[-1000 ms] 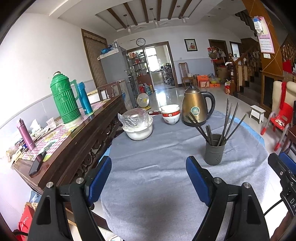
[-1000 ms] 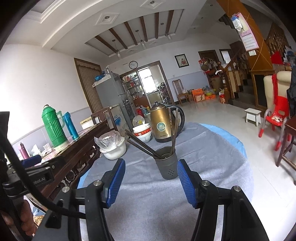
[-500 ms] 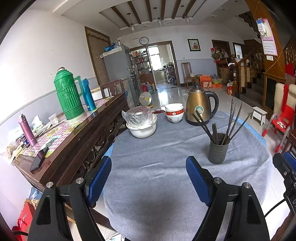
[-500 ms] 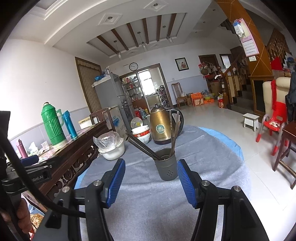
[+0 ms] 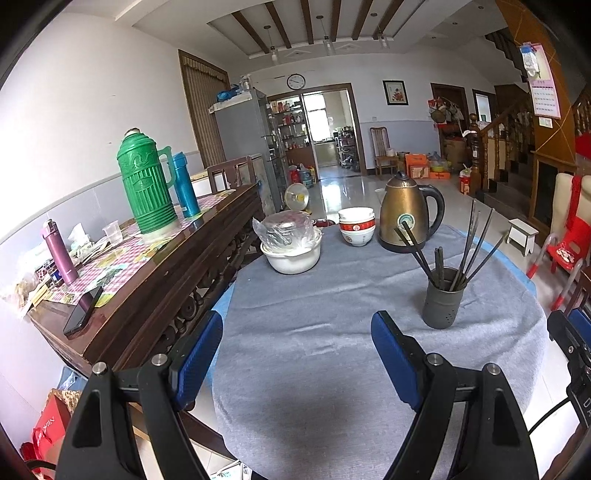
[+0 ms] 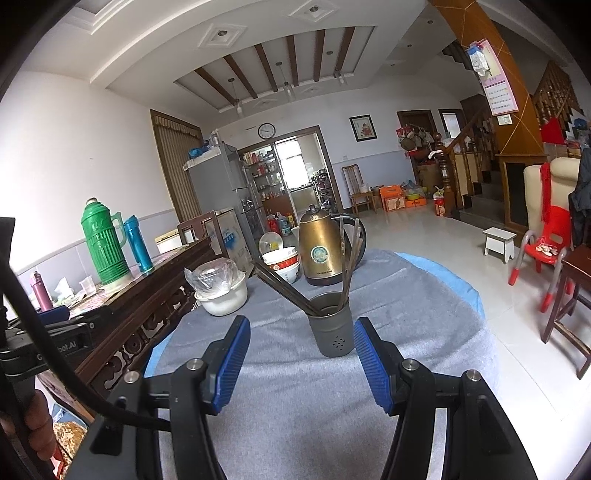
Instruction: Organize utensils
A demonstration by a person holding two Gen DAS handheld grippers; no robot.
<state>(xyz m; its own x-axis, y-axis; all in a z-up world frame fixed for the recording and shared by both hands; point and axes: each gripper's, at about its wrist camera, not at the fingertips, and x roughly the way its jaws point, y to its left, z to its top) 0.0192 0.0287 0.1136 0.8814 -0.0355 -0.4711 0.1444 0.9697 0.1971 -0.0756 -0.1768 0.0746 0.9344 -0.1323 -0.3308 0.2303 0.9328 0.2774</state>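
Both claws, left (image 5: 297, 354) and right (image 6: 301, 354), gape empty over bare cloth (image 5: 314, 350); the holder (image 6: 330, 325) stands near the table's right edge.

White walls (image 5: 92, 92), a beamed ceiling (image 5: 314, 26), glossy tiled floor (image 6: 424, 236); a dark wooden sideboard (image 5: 155, 280) stands left, stairs (image 5: 517, 155) far right.

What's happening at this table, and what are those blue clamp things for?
A person holds a two-finger tool in each hand to tidy utensils. Both the left tool and the right tool are open and empty, above the grey tablecloth. The right one faces the grey utensil holder, where dark chopsticks fan out. Nothing is gripped yet. A gold kettle and stacked bowls stand behind.
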